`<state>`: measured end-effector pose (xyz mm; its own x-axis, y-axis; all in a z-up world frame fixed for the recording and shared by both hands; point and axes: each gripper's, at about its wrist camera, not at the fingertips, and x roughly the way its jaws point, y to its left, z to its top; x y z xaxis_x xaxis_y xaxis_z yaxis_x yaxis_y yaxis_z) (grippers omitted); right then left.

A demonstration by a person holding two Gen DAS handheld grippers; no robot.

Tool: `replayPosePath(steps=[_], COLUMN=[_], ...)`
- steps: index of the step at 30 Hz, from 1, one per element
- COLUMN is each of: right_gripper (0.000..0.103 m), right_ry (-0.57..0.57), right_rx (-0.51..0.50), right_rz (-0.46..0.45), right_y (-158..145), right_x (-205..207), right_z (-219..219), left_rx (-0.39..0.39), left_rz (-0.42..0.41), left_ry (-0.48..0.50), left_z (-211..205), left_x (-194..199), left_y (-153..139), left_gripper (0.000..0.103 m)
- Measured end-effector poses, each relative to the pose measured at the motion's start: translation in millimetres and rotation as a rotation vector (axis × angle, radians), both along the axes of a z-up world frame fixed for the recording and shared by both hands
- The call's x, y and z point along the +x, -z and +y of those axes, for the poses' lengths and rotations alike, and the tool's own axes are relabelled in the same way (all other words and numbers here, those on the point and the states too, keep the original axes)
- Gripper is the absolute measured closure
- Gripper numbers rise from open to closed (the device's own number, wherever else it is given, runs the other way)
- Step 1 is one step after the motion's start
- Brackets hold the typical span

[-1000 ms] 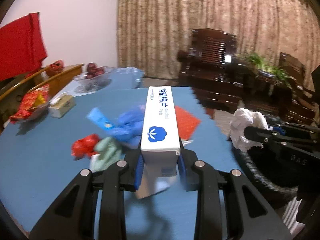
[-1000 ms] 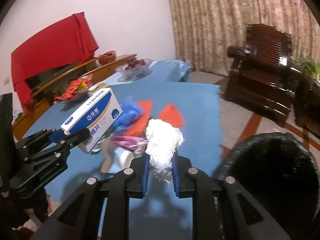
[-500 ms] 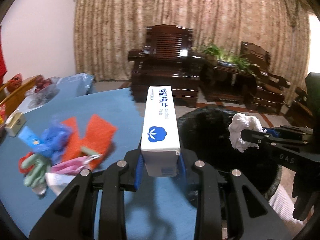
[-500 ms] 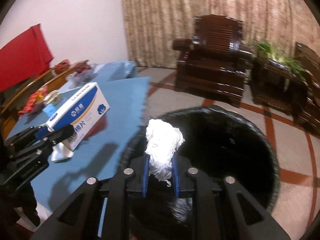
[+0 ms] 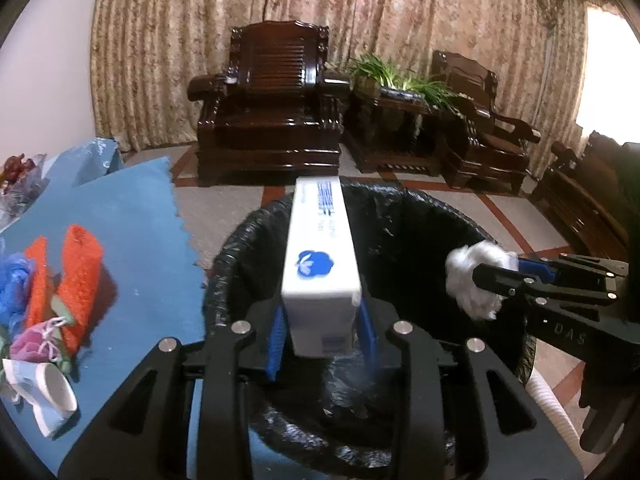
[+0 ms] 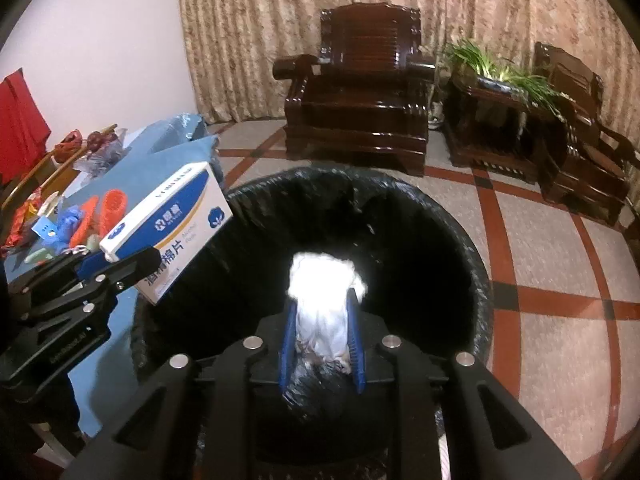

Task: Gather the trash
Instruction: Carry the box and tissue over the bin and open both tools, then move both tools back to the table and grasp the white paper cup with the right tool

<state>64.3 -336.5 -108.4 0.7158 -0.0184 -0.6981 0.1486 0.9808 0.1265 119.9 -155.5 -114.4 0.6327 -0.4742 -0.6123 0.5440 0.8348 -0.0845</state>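
Both tools swung off the tabletop (image 5: pixel 132 216) over the bin (image 6: pixel 460 240), jaws just easing, left tool (image 5: pixel 322 330) barely pinching the box (image 5: pixel 320 256), right tool (image 6: pixel 322 344) loosening on the tissue wad (image 6: pixel 324 292), and I reckon the tilted box could clip the rim below.

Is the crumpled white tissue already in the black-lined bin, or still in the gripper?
Still in the right gripper: the crumpled white tissue sits between its blue pads, above the black-lined bin. The jaws have just been opening.
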Motion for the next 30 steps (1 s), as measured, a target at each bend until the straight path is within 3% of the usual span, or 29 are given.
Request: replayPosePath(steps=[2,8,13,16,30], right_gripper=[0.074,0.06,0.021,0.006,0.006], right_ry=[0.007,0.026,0.039,0.036,-0.141], right_rx=[0.002,0.011,0.001,-0.005,-0.003], right_rz=[0.004,-0.003,-0.041,-0.076,-0.19], right_y=[2,3,-4,-12,-44], right_x=[-2,-5,-4,-2,35], right_z=[-1,-6,-1,6,94], left_rx=[0.0,0.01,0.012,0.001,-0.001], left_rz=[0.005,0.011,-0.016,-0.037,-0.117], left_ry=[0.002,-0.027,-0.086,-0.137,-0.427], left_z=[0,17,38,57,183], left_x=[-1,-1,3,4,-2], left_y=[4,6,-4,-13,-51], left_gripper=[0.063,0.049,0.025,0.014,0.012])
